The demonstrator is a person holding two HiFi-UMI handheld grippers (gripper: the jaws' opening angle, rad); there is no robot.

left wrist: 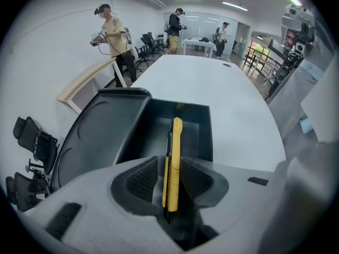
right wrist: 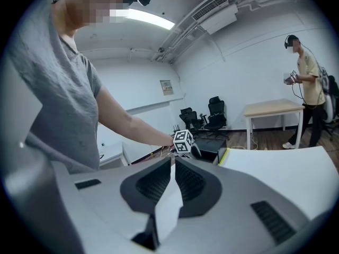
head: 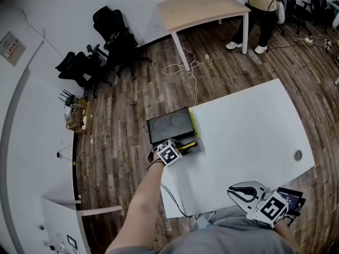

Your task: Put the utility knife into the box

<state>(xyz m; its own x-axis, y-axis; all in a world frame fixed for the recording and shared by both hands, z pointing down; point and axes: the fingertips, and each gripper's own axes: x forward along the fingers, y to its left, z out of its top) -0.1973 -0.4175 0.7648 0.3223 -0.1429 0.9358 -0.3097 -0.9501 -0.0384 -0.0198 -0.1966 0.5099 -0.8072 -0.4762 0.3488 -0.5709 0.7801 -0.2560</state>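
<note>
Right gripper (head: 241,190), grey two-jaw tongs with a marker cube: nearest item, low at the person's own side, well apart from the box. Its jaws stand almost together, with a flat white slip (right wrist: 168,205), seemingly paper, pinched between the pads.

Left gripper (head: 183,148), same make: held out on a bare forearm, directly at the box. Its jaws are drawn in tight on the yellow utility knife (left wrist: 172,163), which stands on edge between the ribbed black pads (left wrist: 143,180).

Yellow utility knife, slim plastic body with a black slider edge: clamped at its rear half, front half reaching forward over the box's open tray. Whether the tip touches the tray floor cannot be told.

Black plastic box (left wrist: 203,127), rectangular, deep tray: open, with nothing visible lying on its floor. Its hinged black lid (head: 169,125), moulded with two round recesses, is folded back beside the tray on the floor side.

White rectangular table (head: 254,126): carries the box at its left edge; the top stretches away from the box to the right.

Dark wood-plank floor (head: 122,142): left of and beyond the box.

Black office chairs (head: 108,44): grouped by the wall, far beyond the box.

Beige-topped table (head: 204,7) with white legs: far beyond the box, a person in a yellow shirt (left wrist: 114,33) standing beside it.
</note>
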